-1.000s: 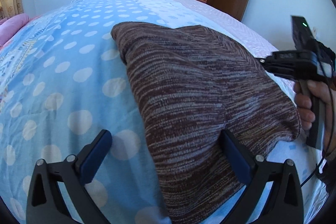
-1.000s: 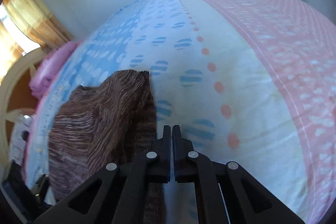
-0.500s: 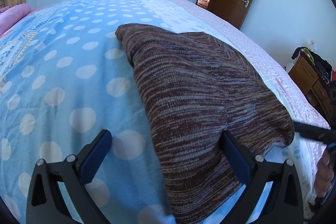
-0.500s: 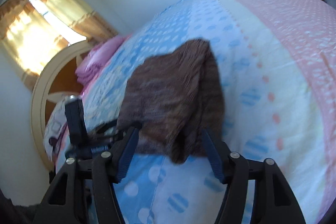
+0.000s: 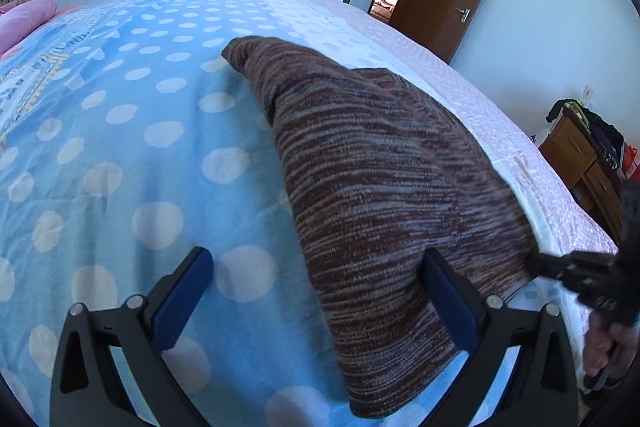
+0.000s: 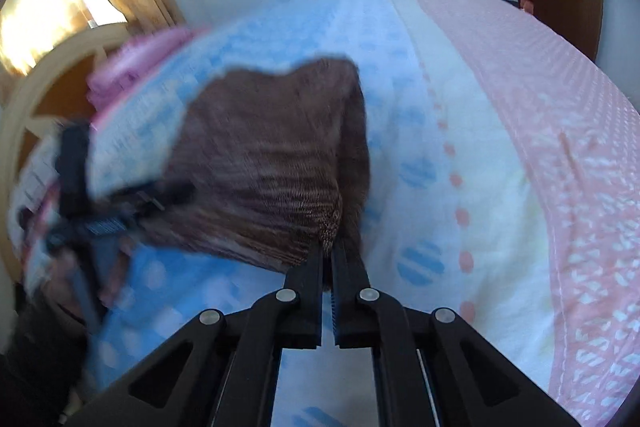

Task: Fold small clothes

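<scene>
Knitwear first: a brown marled knit garment point(image 5: 384, 195), already doubled into a thick pad, lies on the polka-dot bedspread point(image 5: 120, 147), running in the left wrist view from about 11 o'clock down to 5 o'clock. The left gripper point(image 5: 320, 291) is spread wide, one blue-padded finger over bare bedspread at 7 o'clock and the other at the garment's near edge at 5 o'clock, its tip hidden against the knit; it grips nothing. In the right wrist view the right gripper point(image 6: 327, 251) has its jaws drawn together on the near corner of the garment point(image 6: 272, 163), with brown knit pinched between the tips; that view is smeared, so how many layers are caught is uncertain, though a grip on the corner looks likely. From the left wrist view the same gripper shows at 4 o'clock, its tip touching the garment's right edge. By my judgement the step in hand is taking hold of the near end for another fold. Next the left gripper would need to close on its own near corner, matching the right, so both corners can rise together and be carried toward the far end at 11 o'clock, landing edge on edge without dragging the lower layers askew.
</scene>
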{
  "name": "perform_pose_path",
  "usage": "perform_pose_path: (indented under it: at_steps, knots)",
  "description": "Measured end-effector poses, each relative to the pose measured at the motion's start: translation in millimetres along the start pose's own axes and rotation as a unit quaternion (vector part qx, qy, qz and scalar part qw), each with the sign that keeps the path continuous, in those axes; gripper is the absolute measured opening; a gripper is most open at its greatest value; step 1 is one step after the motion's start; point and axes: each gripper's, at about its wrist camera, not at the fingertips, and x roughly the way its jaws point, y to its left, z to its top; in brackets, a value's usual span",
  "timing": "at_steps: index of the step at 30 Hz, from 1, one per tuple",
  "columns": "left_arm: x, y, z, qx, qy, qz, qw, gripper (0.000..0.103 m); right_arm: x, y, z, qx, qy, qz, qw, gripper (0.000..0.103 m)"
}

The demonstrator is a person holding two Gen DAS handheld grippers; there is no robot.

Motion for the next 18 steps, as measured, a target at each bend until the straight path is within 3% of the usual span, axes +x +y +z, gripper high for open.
perform_pose_path:
  at_steps: [4, 7, 9, 10, 11, 13, 18]
  knots:
    - [-9.5, 3.7, -0.8, -0.006, -0.025, -0.002, 0.9997, 0.103, 6.4, -4.1, -0.5, 0.011, -0.006, -0.006, 1.0, 0.002]
    - [-2.2, 6.1, 0.6, -0.014, -0.01, 0.018, 0.9997, 0.103, -6.5, 0.5, 6.5, 0.003, -0.017, -0.015, 1.0, 0.006]
    - [1.3, 4.0, 1.0, -0.009, -0.002, 0.024, 0.9997, 0.103, -24.1, 6.3, 12.6, -0.01, -0.047, -0.061, 0.997, 0.028]
    - [1.7, 1.7, 0.9, -0.003, -0.003, 0.028, 0.9996, 0.103, -33.7, 8.9, 16.1, -0.016, -0.066, -0.083, 0.994, 0.055]
    - [2.3, -0.5, 0.8, 0.003, -0.002, 0.032, 0.9995, 0.103, -43.9, 13.7, 19.7, -0.019, -0.092, -0.092, 0.991, 0.065]
    - [2.0, -1.5, 0.6, 0.008, -0.004, 0.035, 0.9994, 0.103, -50.9, 27.9, 32.6, -0.028, -0.116, -0.067, 0.991, 0.065]
    - [-3.5, 2.6, -1.0, -0.002, -0.015, 0.024, 0.9996, 0.103, -4.8, 65.1, 71.3, -0.044, -0.092, 0.109, 0.989, 0.065]
